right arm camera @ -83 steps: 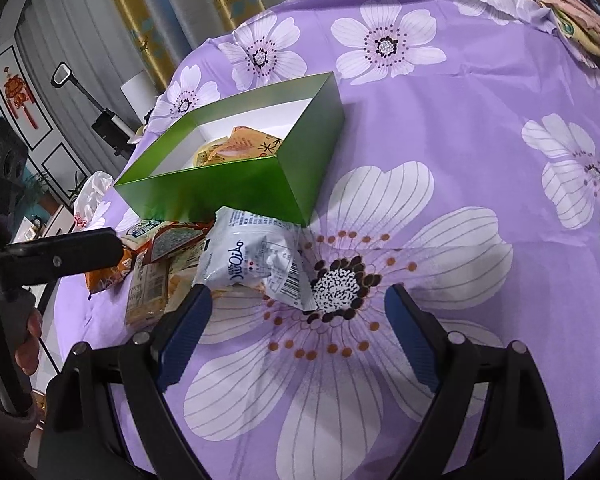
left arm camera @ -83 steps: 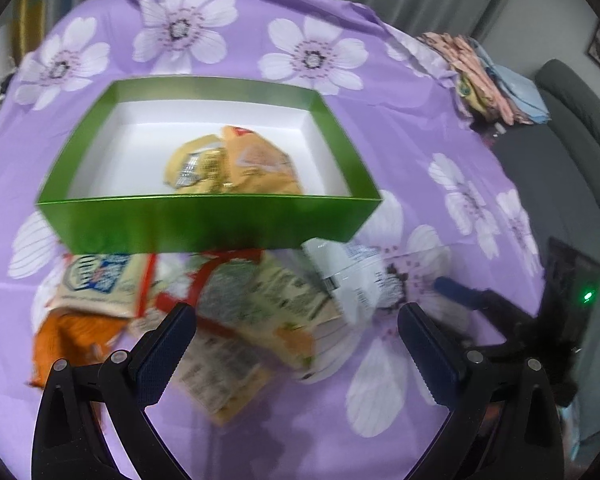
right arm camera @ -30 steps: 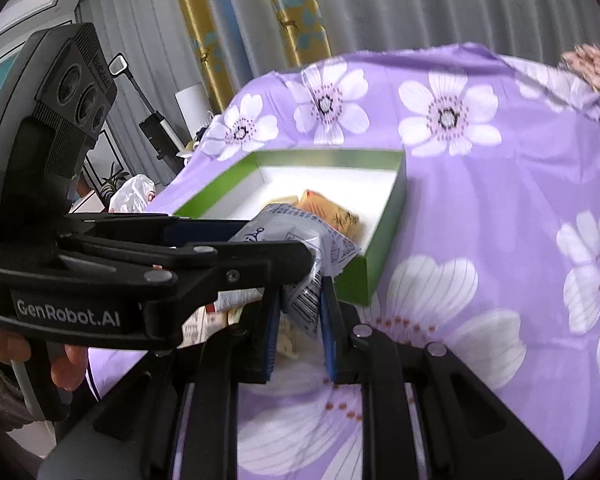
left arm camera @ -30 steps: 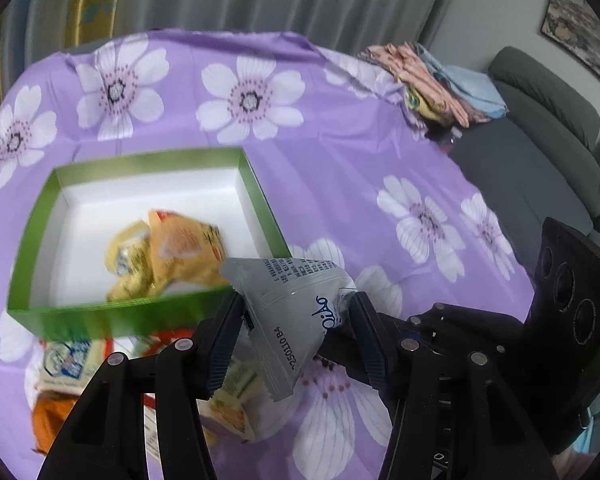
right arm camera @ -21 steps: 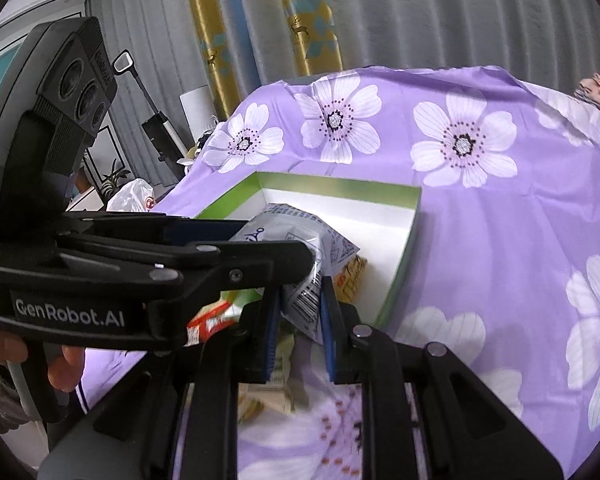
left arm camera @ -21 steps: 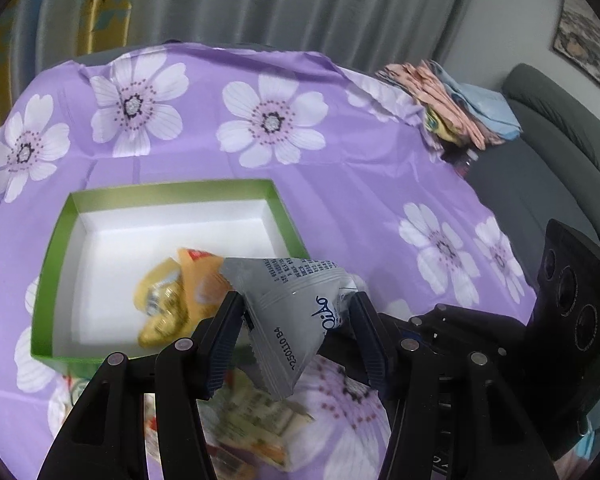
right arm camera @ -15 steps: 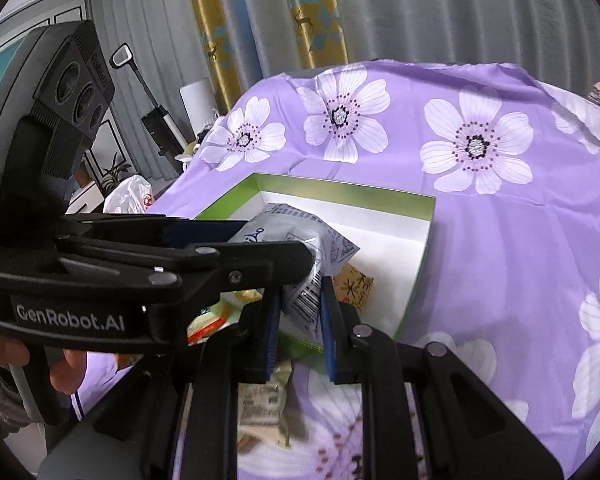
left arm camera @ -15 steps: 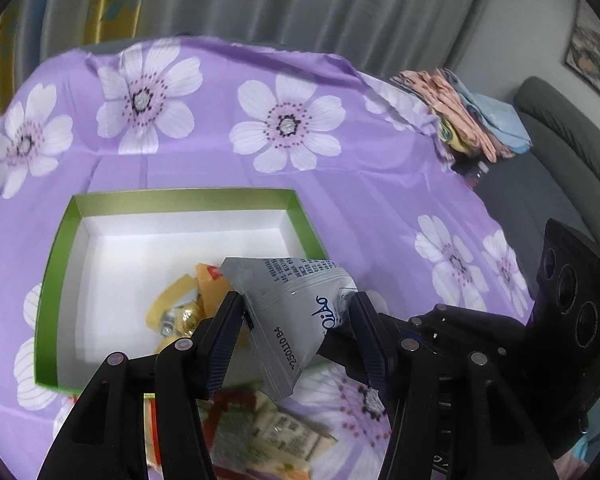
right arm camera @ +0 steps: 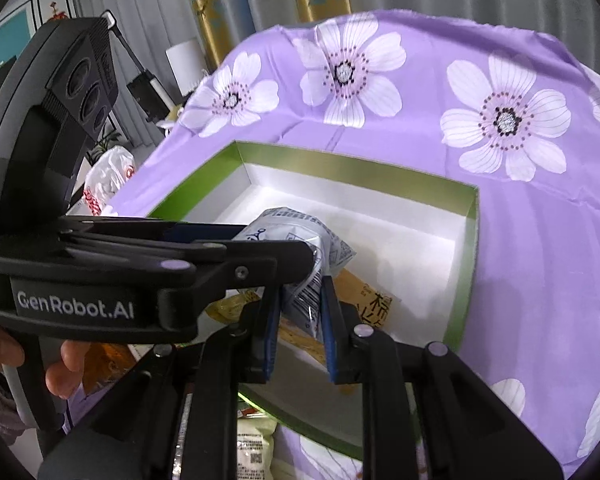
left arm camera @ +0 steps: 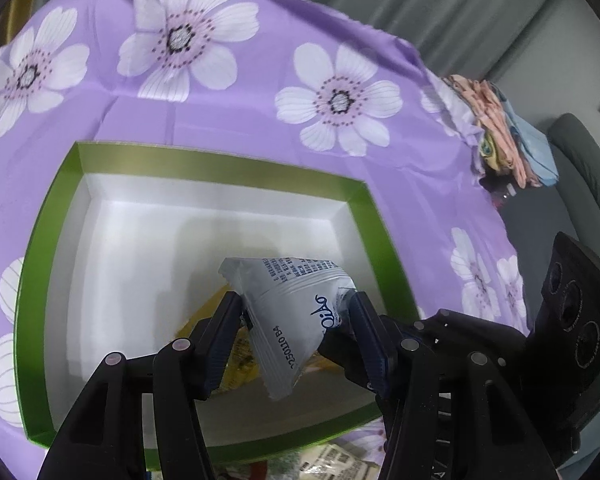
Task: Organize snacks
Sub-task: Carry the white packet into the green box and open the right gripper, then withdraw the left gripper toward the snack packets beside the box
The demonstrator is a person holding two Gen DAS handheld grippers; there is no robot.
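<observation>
While the silver snack packet hangs over the white floor of the green box, the left wrist view shows the left gripper pinching it across its width, one jaw on each side, with the packet's long axis running from a printed top edge, away from the camera, down to a corner pointing back toward the handle. Below it, yellow snack packets already lie in the box, mostly hidden behind the jaws. In the right wrist view the right gripper has its jaws nearly together on the barcode end of the same silver snack packet, and the left gripper reaches in from the left above it. Both hold the packet equally close, straight ahead of their jaws and above the green box on the purple flowered worktop, so letting go should drop it inside.
</observation>
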